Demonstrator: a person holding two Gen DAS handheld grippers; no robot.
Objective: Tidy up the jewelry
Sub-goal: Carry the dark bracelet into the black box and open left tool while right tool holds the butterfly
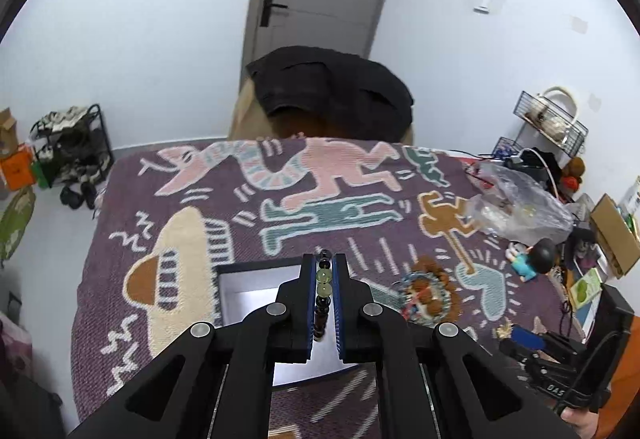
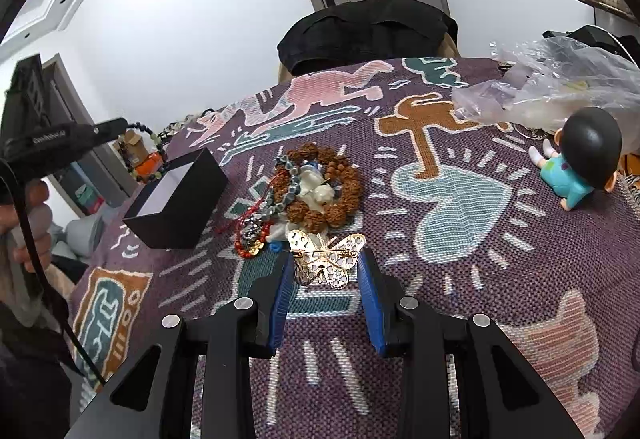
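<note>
My left gripper (image 1: 323, 275) is pinching a bead bracelet (image 1: 323, 289); its lower part is hiding between the blue pads, above the open black box (image 1: 256, 291) at lower centre. My right gripper (image 2: 325, 271) is gripping a gold butterfly brooch (image 2: 326, 259) by its wings. The jewelry pile (image 2: 308, 191) is lying just beyond it, beside the box. White letters on the other gripper, at lower right, are reading "DAS"; the rest is cut off. A plastic bag (image 2: 560, 79) and a figurine (image 2: 580, 159) are sitting at the right.
</note>
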